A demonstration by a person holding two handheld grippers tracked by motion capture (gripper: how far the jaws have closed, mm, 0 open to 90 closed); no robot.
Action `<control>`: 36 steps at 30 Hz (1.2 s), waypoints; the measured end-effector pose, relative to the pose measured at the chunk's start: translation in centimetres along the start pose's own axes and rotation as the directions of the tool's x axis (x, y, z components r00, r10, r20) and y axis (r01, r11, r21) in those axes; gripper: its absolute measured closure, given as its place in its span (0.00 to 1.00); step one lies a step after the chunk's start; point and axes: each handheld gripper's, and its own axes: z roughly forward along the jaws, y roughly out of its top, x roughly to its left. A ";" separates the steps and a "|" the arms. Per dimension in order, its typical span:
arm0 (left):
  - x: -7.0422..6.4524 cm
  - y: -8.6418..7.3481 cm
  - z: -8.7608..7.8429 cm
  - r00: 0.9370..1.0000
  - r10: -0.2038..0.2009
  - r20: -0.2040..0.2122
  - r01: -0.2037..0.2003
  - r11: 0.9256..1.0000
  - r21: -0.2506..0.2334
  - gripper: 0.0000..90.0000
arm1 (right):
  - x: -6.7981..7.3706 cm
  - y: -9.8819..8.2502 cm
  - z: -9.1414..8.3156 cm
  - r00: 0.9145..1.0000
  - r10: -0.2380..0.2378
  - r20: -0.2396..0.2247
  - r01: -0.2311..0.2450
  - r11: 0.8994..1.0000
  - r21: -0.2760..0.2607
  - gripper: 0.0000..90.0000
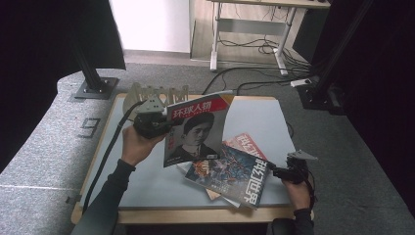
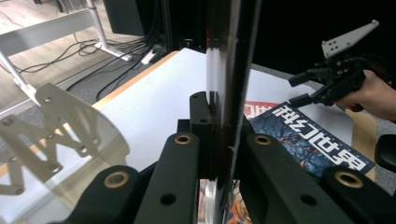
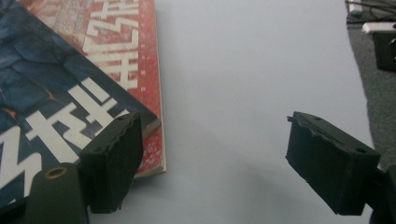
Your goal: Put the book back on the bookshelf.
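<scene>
- The left gripper [image 1: 164, 123] holds the portrait magazine [image 1: 195, 128] by its left edge, fingers [image 2: 198, 116] clamped tight on it, at the far left of the bench [image 1: 254, 115].
- That magazine stands lifted and nearly upright, its lower right corner over the stack of magazines.
- In the left gripper view the magazine runs edge-on between the two fingers as a thin dark sheet.
- The blue magazine [image 1: 230, 175] lies flat on top of the stack at the near middle, with a red magazine [image 1: 246, 142] partly under it.
- The right gripper [image 1: 270, 170] sits low at the near right, just beside the blue magazine's right edge; its fingers [image 3: 114, 161] stand wide with nothing between them.
- A clear rack [image 1: 156, 93] stands at the far left edge of the bench.
</scene>
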 end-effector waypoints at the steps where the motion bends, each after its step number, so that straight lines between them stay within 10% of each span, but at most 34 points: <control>1: 0.1 0.0 -0.2 1.000 -0.005 -0.007 0.005 1.000 -0.002 0.97 | 0.0 -0.1 0.0 1.000 0.012 -0.002 -0.012 1.000 -0.001 0.20; 8: 0.9 -0.1 -1.4 0.999 -0.016 -0.039 0.016 1.000 -0.007 0.96 | -0.5 -0.7 0.2 0.997 0.069 -0.046 -0.070 0.997 -0.016 0.20; 14: 1.7 -0.3 -2.4 0.997 -0.031 -0.066 0.030 0.999 -0.015 0.96 | -1.6 -1.7 0.8 0.973 0.196 -0.126 -0.198 0.980 -0.010 0.19; 36: 4.3 -1.4 -5.5 0.983 -0.085 -0.165 0.081 0.996 -0.026 0.97 | -1.2 -1.3 0.0 0.992 0.115 -0.050 -0.116 0.993 -0.022 0.21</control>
